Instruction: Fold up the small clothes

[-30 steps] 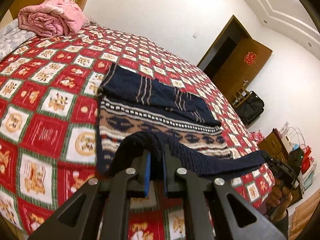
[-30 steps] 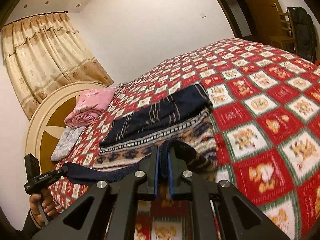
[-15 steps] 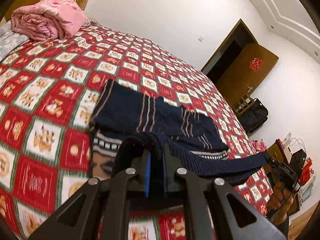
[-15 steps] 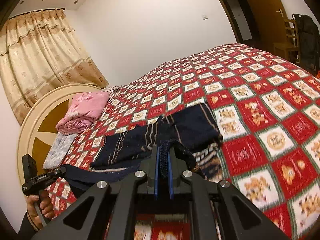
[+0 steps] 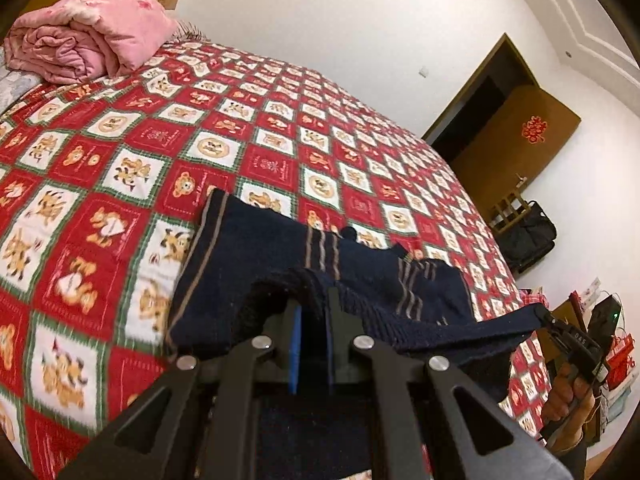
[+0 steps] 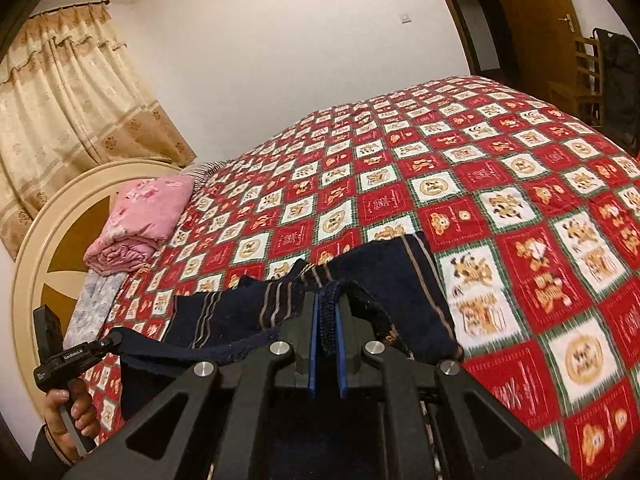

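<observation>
Both jaws pinching the navy sweater's [image 5: 248,264] hem (one corner each), hem stretched between, body on bedspread [image 5: 120,168]

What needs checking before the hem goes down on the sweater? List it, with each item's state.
1. Left gripper shut on the hem: ok.
2. Right gripper shut on the hem: ok, knit sits between its pads.
3. Hem taut between the two grippers: ok, it runs nearly straight with a slight sag.
4. Sweater lying flat on the bed: not ok, its far edge is bunched near the middle.
5. Landing area free of other things: ok, the pink quilt lies far off by the headboard.
6. Fold lined up with the sweater's far edge: cannot tell, the grippers hide the near part.
</observation>
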The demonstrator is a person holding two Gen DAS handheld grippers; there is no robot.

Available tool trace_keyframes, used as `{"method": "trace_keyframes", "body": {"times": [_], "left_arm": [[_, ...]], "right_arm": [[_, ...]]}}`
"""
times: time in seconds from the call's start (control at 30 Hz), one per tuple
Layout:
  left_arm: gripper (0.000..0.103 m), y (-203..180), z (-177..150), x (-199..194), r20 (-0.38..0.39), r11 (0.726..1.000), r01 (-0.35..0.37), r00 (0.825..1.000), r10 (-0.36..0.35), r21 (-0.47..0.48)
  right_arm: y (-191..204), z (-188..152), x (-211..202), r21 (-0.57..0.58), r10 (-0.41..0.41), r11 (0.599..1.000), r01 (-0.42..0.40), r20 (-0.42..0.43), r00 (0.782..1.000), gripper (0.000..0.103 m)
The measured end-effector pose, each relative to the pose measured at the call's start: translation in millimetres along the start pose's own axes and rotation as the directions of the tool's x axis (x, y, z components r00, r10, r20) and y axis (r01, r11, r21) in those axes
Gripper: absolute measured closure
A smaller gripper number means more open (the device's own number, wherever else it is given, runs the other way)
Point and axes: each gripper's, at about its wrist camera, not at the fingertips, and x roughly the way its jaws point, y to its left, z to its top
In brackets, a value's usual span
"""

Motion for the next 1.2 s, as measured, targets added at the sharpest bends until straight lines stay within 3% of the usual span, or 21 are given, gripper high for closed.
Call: {"method": "trace_keyframes", "body": {"times": [0.57,0.77,0.8,0.83,0.9,1.07,1.2], "left_arm": [[0.091,26,40,92,-0.101,0.997,-0.06,0.993,0.054,-0.056],[0.077,38,53,96,-0.075,0.989,-0.112,0.992,0.104,-0.098],[0.068,39,55,91,-0.062,0.988,-0.122,0.991,0.117,-0.092],[0.059,40,56,87,-0.051,0.988,-0.127,0.991,0.123,-0.089],[0.056,38,53,75,-0.021,0.99,-0.124,0.992,0.123,-0.065],[0.055,10,29,71,-0.024,0.98,-0.171,0.984,0.174,0.102],[0.055,-11,23,86,-0.026,0.955,-0.229,0.971,0.238,0.186]], "right_arm": [[-33,32,132,0.036,-0.083,0.995,0.089,-0.148,0.986,0.096],[-53,41,149,0.076,-0.175,0.98,0.184,-0.112,0.978,0.095],[-53,41,148,0.07,-0.186,0.979,0.194,-0.109,0.977,0.092],[-53,41,146,0.067,-0.186,0.979,0.194,-0.109,0.976,0.079],[-51,36,135,0.067,-0.164,0.983,0.17,-0.084,0.983,0.064],[-21,21,124,-0.027,-0.1,0.995,0.098,-0.095,0.99,0.064],[-1,18,142,-0.16,-0.232,0.964,0.214,-0.104,0.967,0.064]]}}
